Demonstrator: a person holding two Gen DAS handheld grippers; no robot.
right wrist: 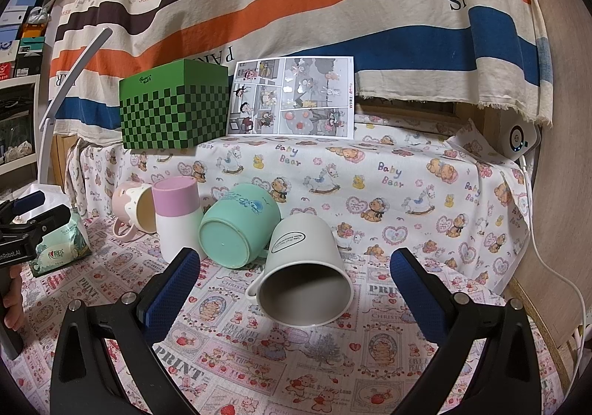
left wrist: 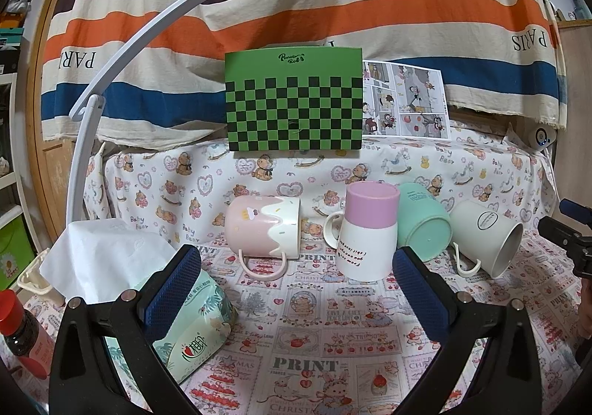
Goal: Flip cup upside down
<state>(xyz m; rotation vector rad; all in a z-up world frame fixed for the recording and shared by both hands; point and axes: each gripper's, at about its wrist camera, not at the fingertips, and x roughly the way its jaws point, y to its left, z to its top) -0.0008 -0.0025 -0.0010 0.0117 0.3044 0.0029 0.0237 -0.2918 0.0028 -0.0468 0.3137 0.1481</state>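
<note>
Four cups sit on the printed cloth. A pink cup with white drip glaze (left wrist: 263,228) (right wrist: 137,210) lies on its side. A purple-and-white cup (left wrist: 368,230) (right wrist: 175,217) stands upside down. A mint cup (left wrist: 423,226) (right wrist: 236,226) lies on its side, base toward me. A white cup (left wrist: 488,239) (right wrist: 305,274) lies on its side, its mouth toward the right gripper. My left gripper (left wrist: 296,289) is open and empty in front of the pink and purple cups. My right gripper (right wrist: 294,293) is open and empty, its fingers on either side of the white cup's mouth but short of it.
A tissue pack (left wrist: 185,330) (right wrist: 61,248) lies at the left, with a red-capped bottle (left wrist: 20,330) beside it. A green checkered box (left wrist: 294,100) (right wrist: 174,111) and a comic sheet (right wrist: 292,96) stand on the raised ledge behind. A white lamp arm (left wrist: 111,82) curves at left. A white device (right wrist: 520,139) with a cable sits at right.
</note>
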